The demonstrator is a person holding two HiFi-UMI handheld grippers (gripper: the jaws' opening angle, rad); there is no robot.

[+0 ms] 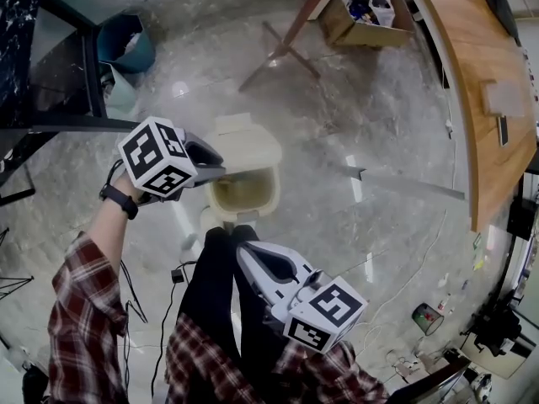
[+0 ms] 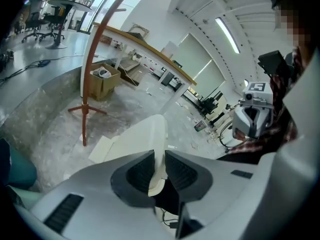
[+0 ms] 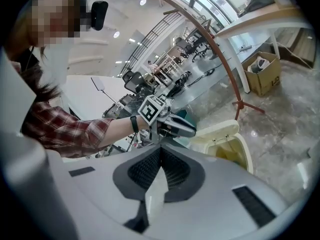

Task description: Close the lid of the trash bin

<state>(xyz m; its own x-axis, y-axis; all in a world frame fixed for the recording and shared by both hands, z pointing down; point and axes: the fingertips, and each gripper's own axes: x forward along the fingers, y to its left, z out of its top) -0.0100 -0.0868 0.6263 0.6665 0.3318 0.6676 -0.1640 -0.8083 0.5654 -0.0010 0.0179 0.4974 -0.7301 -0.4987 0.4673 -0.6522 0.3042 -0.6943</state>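
Observation:
A cream trash bin stands on the floor in front of the person's legs, its mouth uncovered. Its lid is tipped up behind the opening. My left gripper is at the lid's left edge and is shut on the lid, whose rim passes between the left gripper's two pads. The right gripper view shows the bin, the raised lid and the left gripper at it. My right gripper hangs near the legs, just short of the bin, shut with nothing in it.
A cardboard box with rubbish sits at the back. A red-brown stand's feet spread behind the bin. A teal bin and a black table frame are at the left, a wooden counter at the right. Cables lie on the floor.

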